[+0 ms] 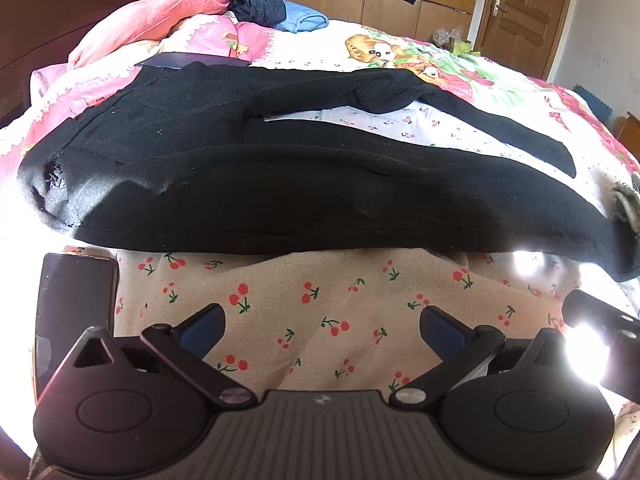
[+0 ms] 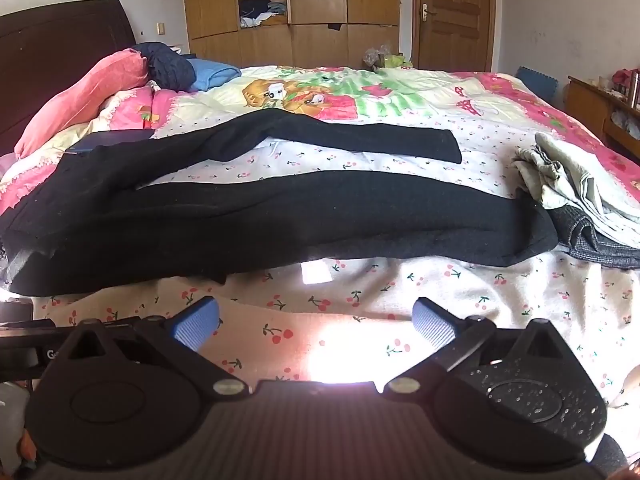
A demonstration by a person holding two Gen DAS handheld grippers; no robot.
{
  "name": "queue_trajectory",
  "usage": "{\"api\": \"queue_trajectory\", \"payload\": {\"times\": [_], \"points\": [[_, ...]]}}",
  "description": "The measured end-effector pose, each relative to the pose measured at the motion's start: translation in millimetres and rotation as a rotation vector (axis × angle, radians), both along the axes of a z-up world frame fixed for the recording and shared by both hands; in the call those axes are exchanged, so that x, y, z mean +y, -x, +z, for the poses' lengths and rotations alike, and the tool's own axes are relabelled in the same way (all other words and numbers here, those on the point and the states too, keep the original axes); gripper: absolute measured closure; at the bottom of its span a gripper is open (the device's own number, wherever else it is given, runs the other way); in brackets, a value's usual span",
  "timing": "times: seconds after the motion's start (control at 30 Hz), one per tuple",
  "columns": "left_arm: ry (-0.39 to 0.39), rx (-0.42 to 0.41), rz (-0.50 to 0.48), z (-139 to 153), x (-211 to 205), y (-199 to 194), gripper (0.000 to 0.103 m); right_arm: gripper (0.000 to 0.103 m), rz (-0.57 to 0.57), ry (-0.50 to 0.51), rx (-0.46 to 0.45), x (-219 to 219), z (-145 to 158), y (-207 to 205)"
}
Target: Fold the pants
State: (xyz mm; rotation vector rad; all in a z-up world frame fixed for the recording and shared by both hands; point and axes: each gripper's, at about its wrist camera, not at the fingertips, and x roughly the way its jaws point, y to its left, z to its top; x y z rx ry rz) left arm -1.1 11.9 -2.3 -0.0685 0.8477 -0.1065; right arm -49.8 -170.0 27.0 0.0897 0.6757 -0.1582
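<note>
Black pants (image 1: 248, 176) lie spread across the bed, waistband to the left and both legs running right, the far leg angled away with a strip of sheet between them. In the right wrist view the same pants (image 2: 280, 220) stretch across the middle. My left gripper (image 1: 322, 330) hovers open over the cherry-print sheet just short of the near leg's edge, nothing between its blue pads. My right gripper (image 2: 316, 322) is likewise open above the sheet, in front of the near leg, apart from the cloth.
A pile of grey and pale clothes (image 2: 580, 196) lies at the right by the pant cuffs. Pink bedding (image 2: 84, 92), a dark jacket (image 2: 166, 64) and blue cloth sit by the headboard. A dark phone-like slab (image 1: 74, 300) rests at the left. Wardrobe and door stand behind.
</note>
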Motion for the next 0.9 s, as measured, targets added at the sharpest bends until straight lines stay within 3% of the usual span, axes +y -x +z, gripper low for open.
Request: {"api": "queue_trajectory", "payload": {"times": [0.3, 0.9], "points": [[-0.057, -0.021, -0.031, 0, -9, 2, 0.000, 0.001, 0.002, 0.006, 0.002, 0, -1, -2], [-0.096, -0.031, -0.084, -4, -19, 1, 0.000, 0.001, -0.008, 0.002, 0.016, -6, -5, -5]]}}
